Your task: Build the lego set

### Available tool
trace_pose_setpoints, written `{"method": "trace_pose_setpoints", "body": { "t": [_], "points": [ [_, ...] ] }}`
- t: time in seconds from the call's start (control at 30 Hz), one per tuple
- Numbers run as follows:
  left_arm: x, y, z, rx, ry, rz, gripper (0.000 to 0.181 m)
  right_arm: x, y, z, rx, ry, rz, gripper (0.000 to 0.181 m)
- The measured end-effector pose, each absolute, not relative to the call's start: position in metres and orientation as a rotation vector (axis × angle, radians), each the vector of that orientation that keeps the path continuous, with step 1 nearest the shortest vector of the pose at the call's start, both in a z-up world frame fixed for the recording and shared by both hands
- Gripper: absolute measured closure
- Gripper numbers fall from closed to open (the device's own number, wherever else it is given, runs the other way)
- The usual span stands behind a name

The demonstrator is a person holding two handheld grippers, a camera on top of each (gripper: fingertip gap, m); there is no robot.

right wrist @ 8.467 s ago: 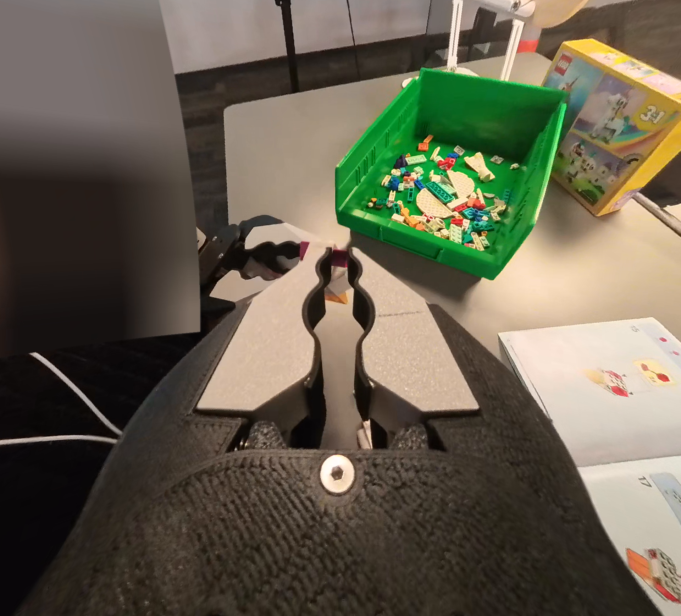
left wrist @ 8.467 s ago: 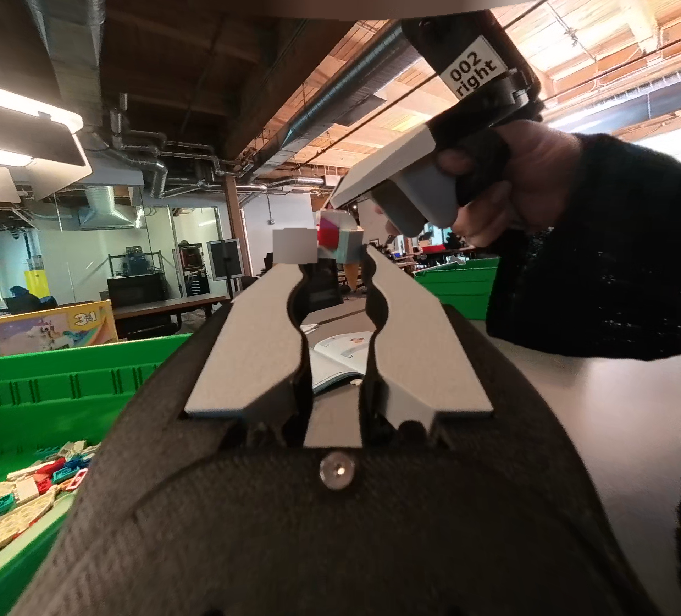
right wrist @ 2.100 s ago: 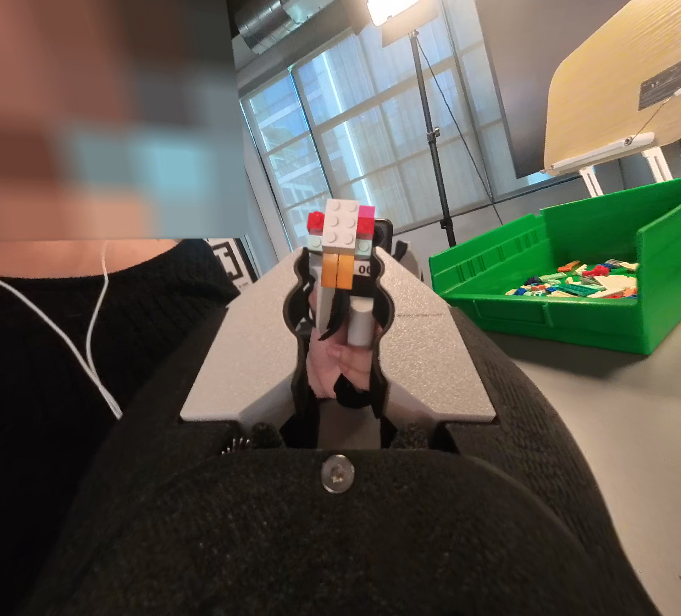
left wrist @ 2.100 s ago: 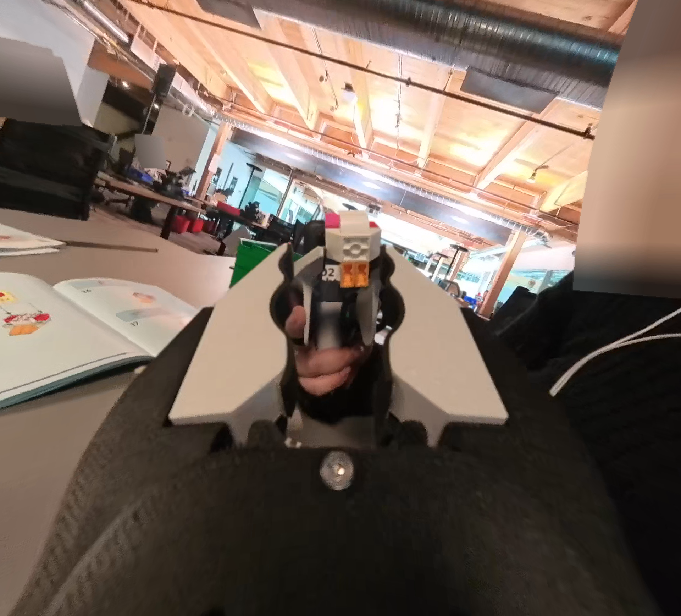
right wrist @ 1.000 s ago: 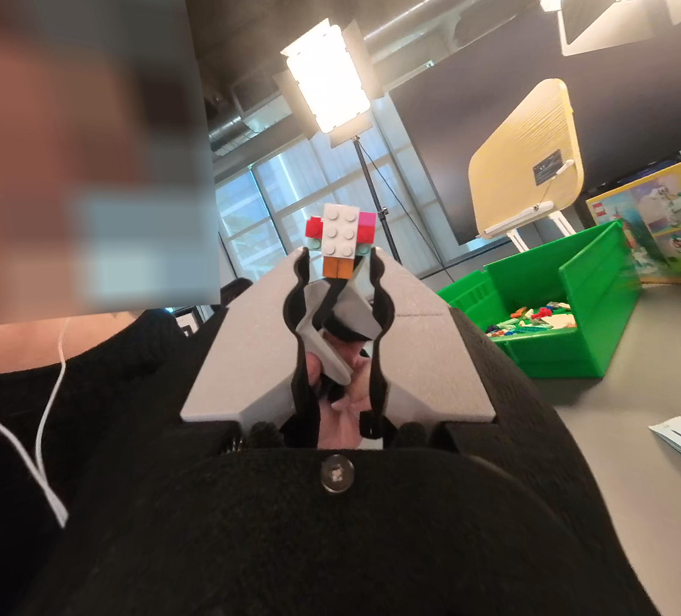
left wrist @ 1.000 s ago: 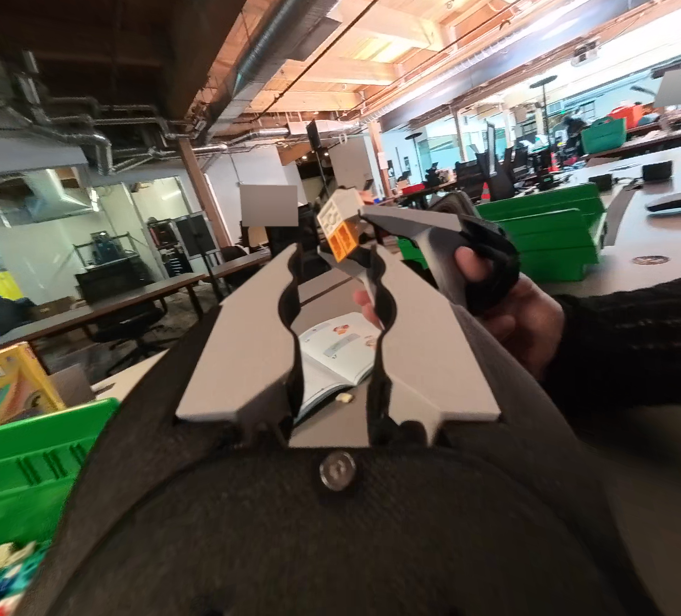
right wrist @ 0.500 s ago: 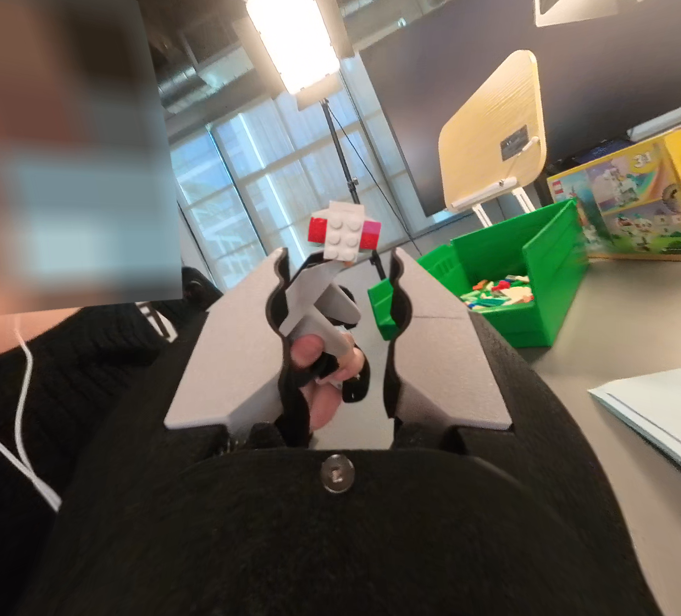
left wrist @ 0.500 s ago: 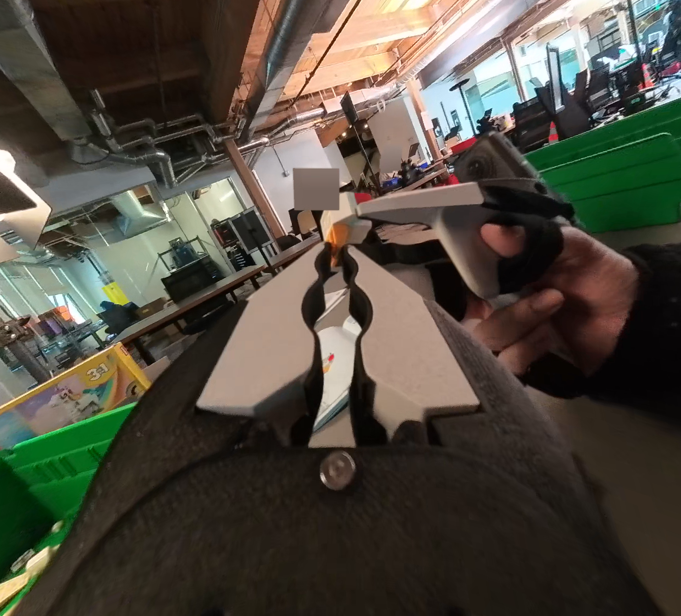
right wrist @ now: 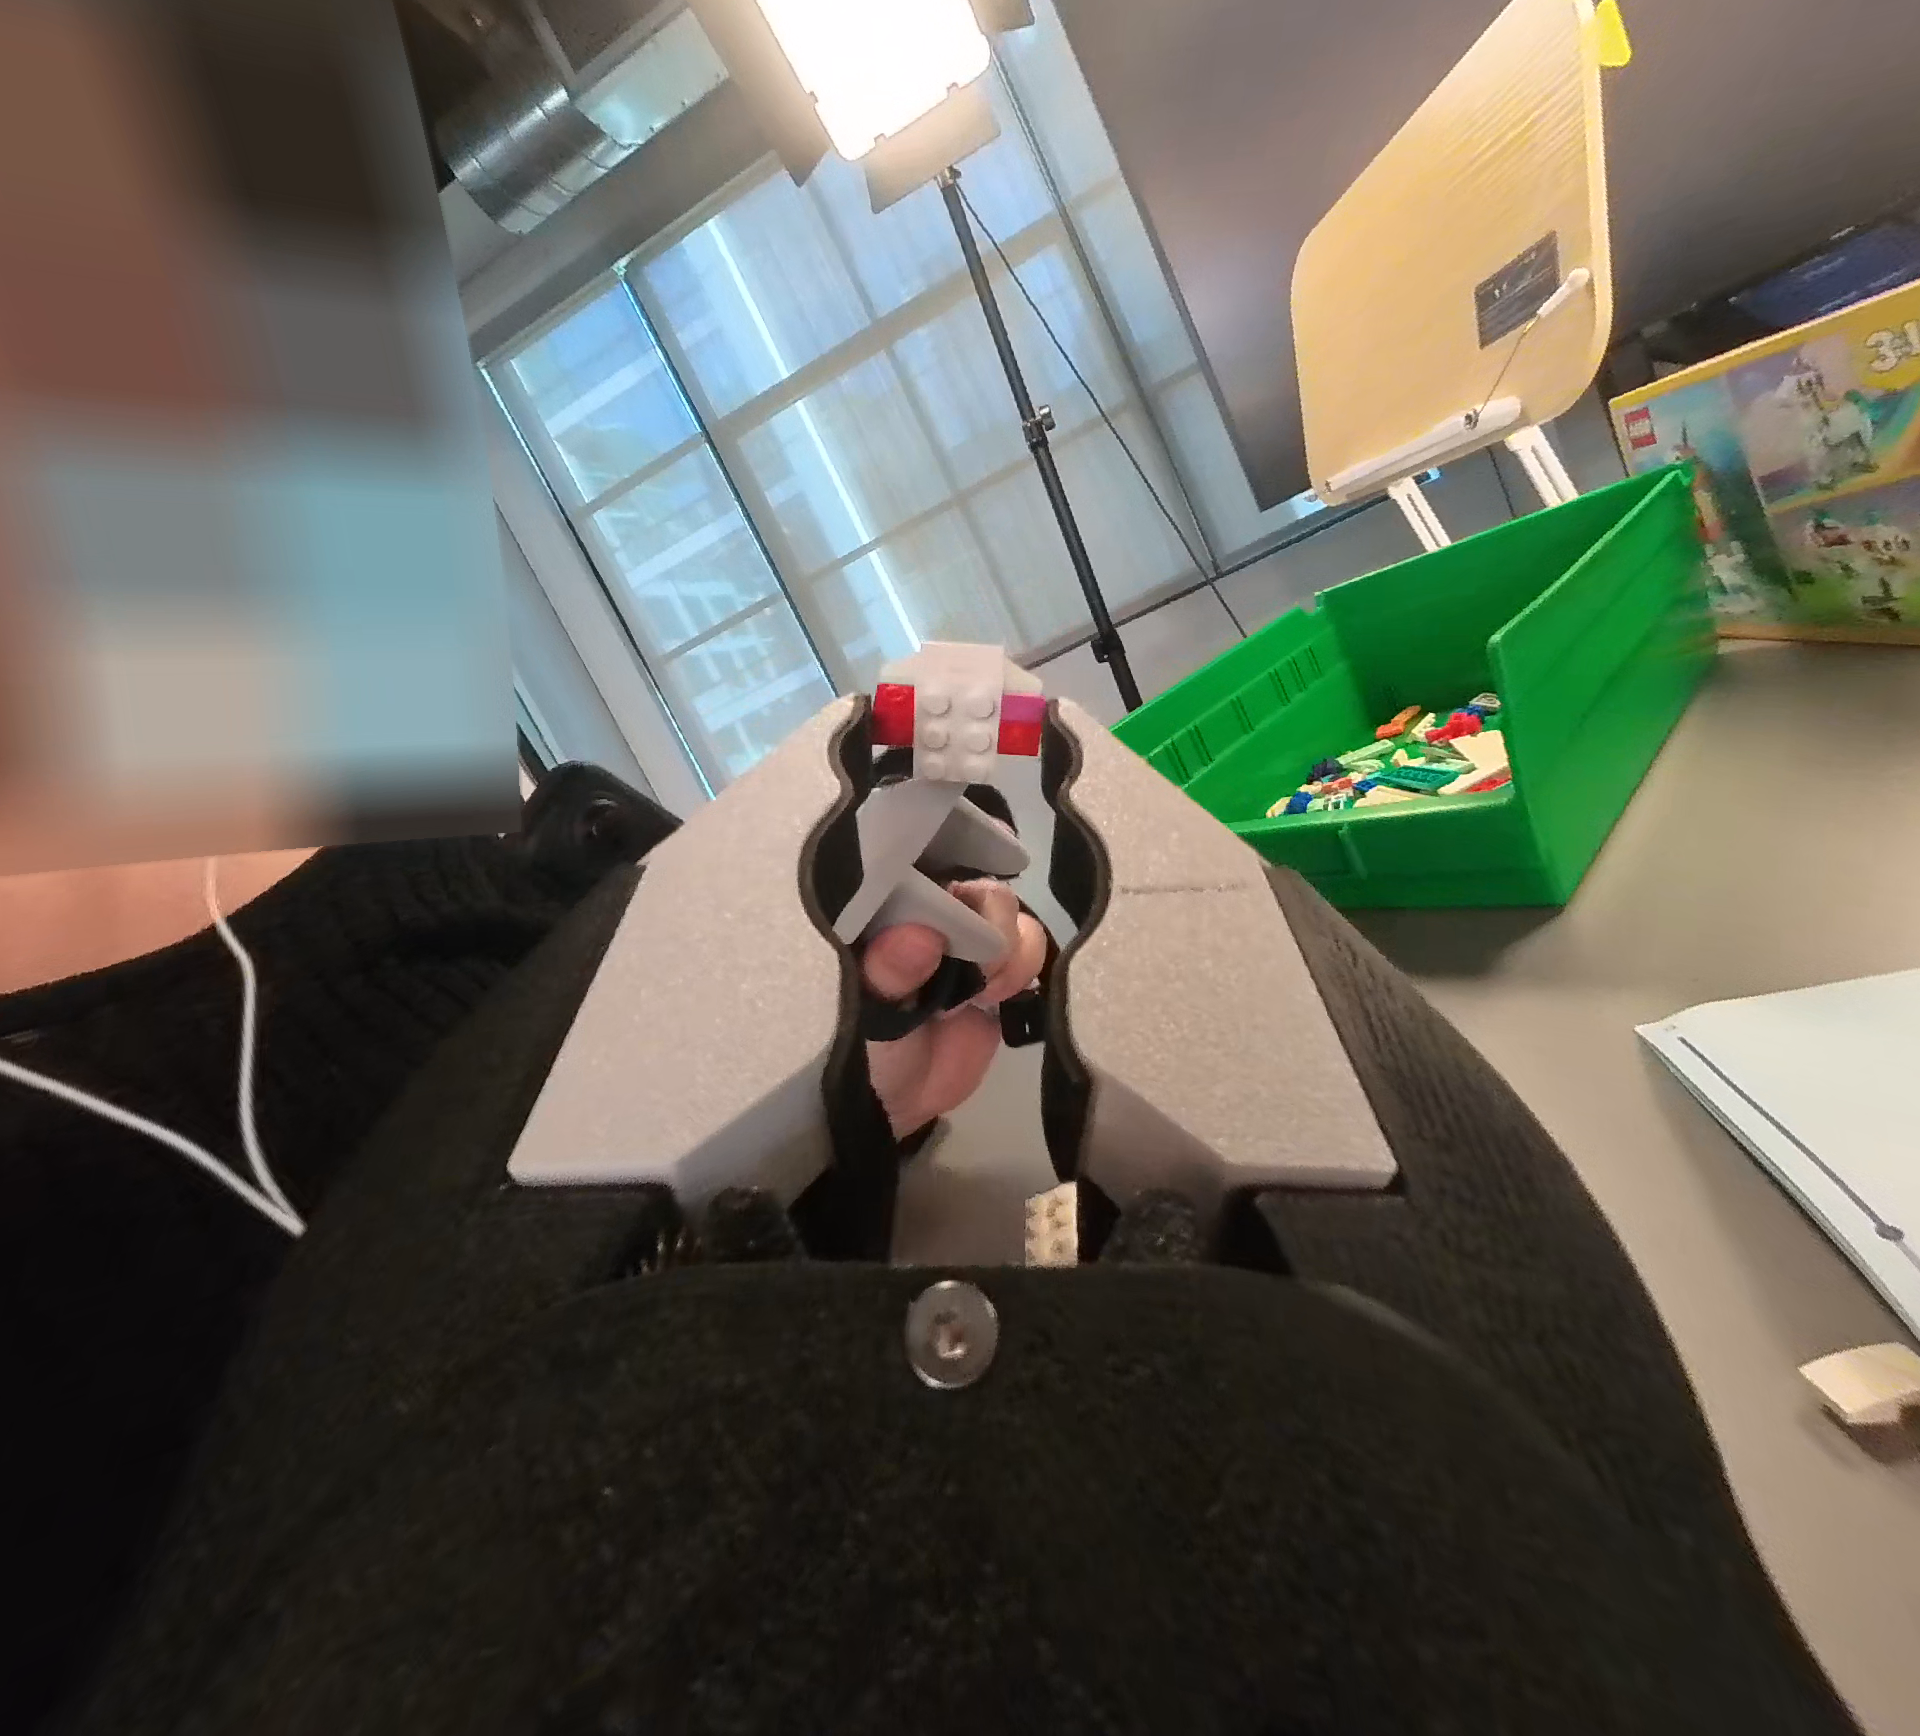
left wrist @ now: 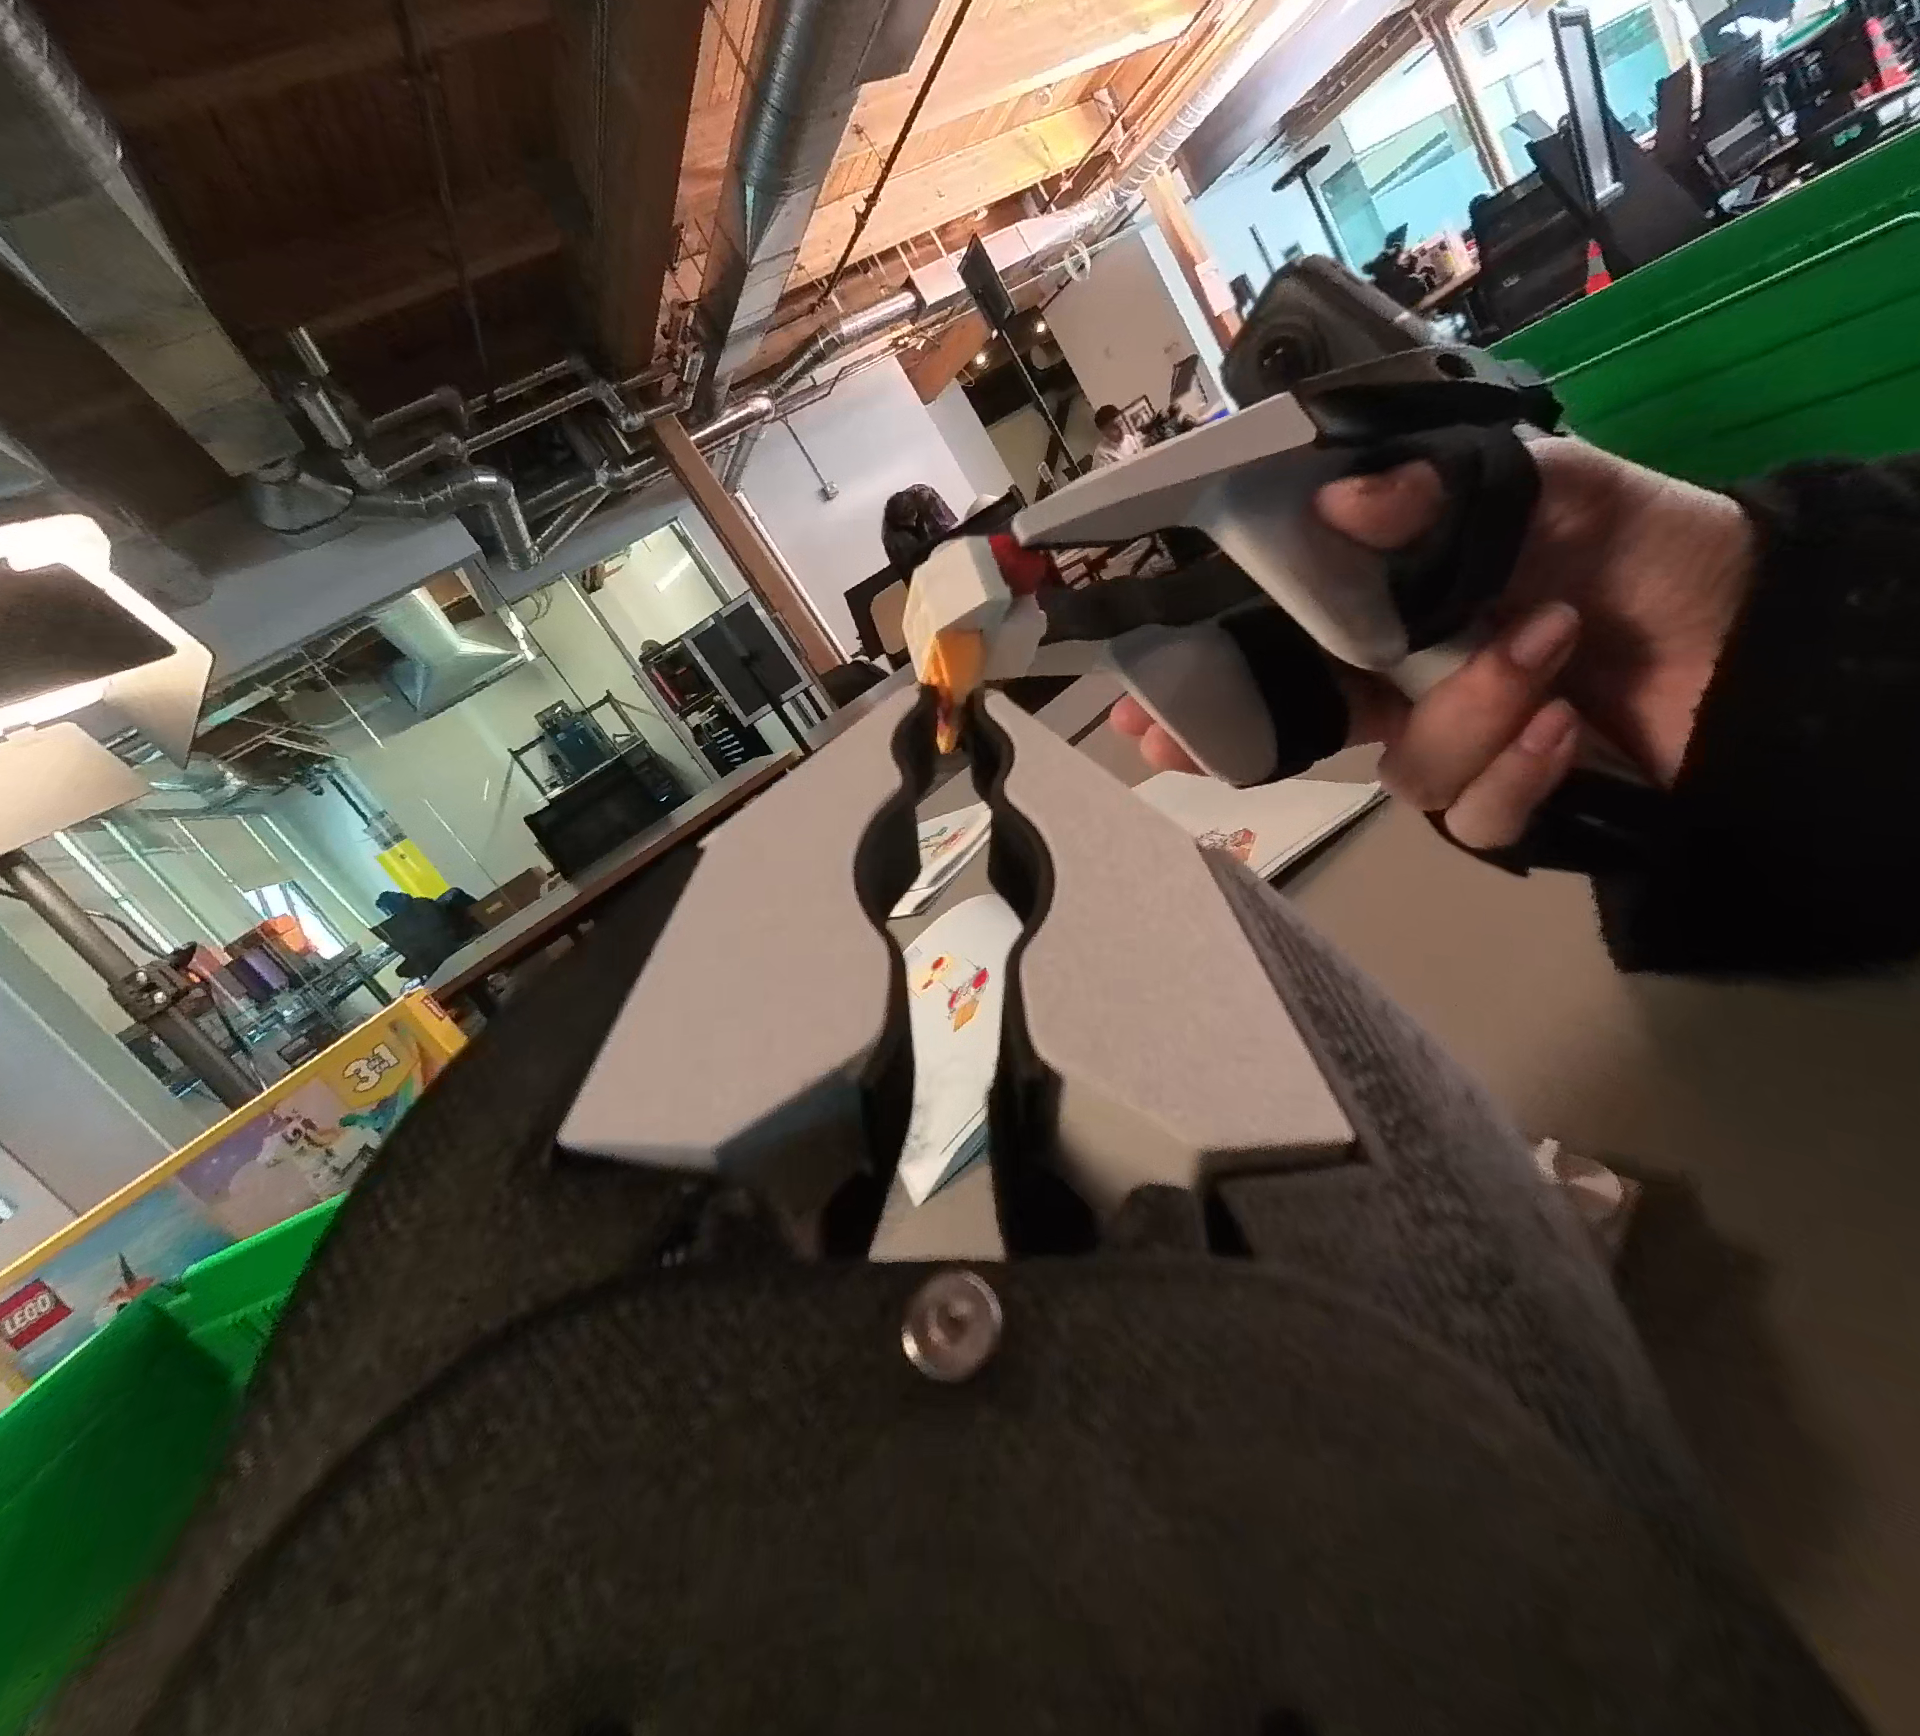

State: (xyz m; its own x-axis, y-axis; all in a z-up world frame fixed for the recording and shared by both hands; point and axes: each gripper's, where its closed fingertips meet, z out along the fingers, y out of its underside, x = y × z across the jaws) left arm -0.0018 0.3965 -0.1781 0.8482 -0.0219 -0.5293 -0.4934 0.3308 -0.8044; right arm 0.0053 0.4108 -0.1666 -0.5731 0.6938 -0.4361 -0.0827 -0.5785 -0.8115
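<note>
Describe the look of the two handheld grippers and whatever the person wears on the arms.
Both the left gripper and the right gripper have flat pale-grey fingers with wavy black inner edges, mounted on a black textured body with a silver screw. A black strap wraps each grey handle. The sleeve is black knit.

Printed writing stands on the yellow set box [left wrist: 260,1156], low and left of the left gripper [left wrist: 951,720]: a small red logo patch and a large white numeral mark. The same box [right wrist: 1787,502] sits far right of the right gripper [right wrist: 956,720]. A dark label [right wrist: 1517,299] on the pale yellow board [right wrist: 1434,159] is too small to read. The instruction booklet [right wrist: 1818,1094] shows only tiny, illegible marks.
</note>
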Motion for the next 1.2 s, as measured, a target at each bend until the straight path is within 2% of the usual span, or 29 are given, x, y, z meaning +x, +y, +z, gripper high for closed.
{"method": "trace_pose_setpoints", "body": {
  "t": [0.23,0.37,0.6,0.77,0.8,1.0,1.1,1.2],
  "points": [
    [0.000,0.396,-0.180,-1.202,0.515,0.339,0.176,0.006,0.418,-0.166,-1.091,-1.027,2.182,0.147],
    [0.001,0.396,-0.181,-1.204,0.522,0.339,0.176,0.007,0.416,-0.168,-1.098,-1.062,2.189,0.159],
    [0.015,0.391,-0.187,-1.214,0.573,0.165,0.174,0.017,0.412,-0.173,-1.048,-1.239,2.147,0.159],
    [0.029,0.376,-0.181,-1.236,0.456,-0.563,0.124,0.038,0.399,-0.182,-0.885,-1.485,2.028,0.159],
    [0.025,0.380,-0.184,-1.265,0.417,-0.631,0.122,0.043,0.393,-0.184,-0.834,-1.537,2.019,0.159],
    [0.059,0.374,-0.211,-1.409,0.589,-0.854,0.131,0.055,0.376,-0.197,-0.722,-1.711,1.906,0.159],
    [0.068,0.369,-0.214,-1.403,0.650,-0.852,0.146,0.057,0.373,-0.200,-0.687,-1.730,1.863,0.159],
    [0.066,0.367,-0.212,-1.391,0.641,-0.853,0.149,0.057,0.372,-0.200,-0.672,-1.734,1.849,0.159]
  ]
}}
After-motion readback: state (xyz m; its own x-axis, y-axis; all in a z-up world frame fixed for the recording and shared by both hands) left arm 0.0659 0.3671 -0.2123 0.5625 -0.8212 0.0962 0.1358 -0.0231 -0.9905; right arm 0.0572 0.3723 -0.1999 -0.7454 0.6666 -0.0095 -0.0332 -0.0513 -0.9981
